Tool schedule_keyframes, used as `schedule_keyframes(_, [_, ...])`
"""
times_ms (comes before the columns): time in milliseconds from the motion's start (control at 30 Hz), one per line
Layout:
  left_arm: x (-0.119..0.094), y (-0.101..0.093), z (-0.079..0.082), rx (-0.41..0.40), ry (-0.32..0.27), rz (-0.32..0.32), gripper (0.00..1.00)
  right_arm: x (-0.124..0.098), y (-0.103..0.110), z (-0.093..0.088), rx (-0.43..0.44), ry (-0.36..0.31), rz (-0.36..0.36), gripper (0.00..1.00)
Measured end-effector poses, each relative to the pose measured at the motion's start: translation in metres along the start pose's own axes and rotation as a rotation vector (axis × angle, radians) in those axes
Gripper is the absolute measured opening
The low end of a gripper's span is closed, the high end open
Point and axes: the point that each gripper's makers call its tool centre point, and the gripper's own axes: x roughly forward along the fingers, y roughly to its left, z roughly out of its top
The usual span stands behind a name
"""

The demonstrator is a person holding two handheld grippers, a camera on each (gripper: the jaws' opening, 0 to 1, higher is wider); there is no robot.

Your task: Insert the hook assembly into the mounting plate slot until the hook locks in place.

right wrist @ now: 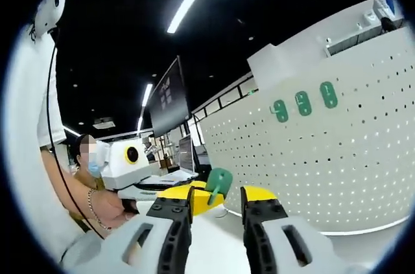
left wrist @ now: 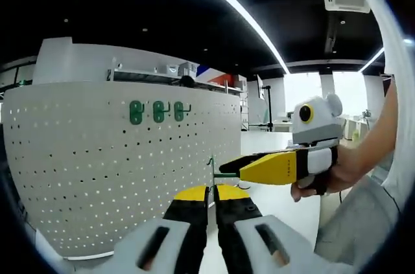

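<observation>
White pegboard behind; right hand-held gripper clamps green hook, upright; left hand-held gripper closed.

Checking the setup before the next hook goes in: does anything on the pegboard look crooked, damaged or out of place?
Nothing stands out. Three green hooks sit in an even row on the white pegboard, with no visible damage. The right gripper holds a green hook clear of the board. The left gripper carries nothing.
</observation>
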Motion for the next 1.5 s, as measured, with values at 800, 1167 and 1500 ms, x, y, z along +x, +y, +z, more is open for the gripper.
schedule_keyframes(800, [0.0013,-0.0038,0.0019,-0.017,-0.018,0.023,0.03,0.0079,0.0022,-0.0012,-0.014,-0.004,-0.024,0.04])
schedule_keyframes(1167, [0.0,-0.0046,0.0,-0.034,-0.017,0.045,0.03,0.0091,0.0018,-0.002,-0.013,-0.004,-0.039,0.01])
schedule_keyframes(1500, [-0.0015,-0.005,-0.002,-0.018,-0.004,0.046,0.03,0.0091,0.0026,-0.004,-0.026,0.018,-0.045,0.01])
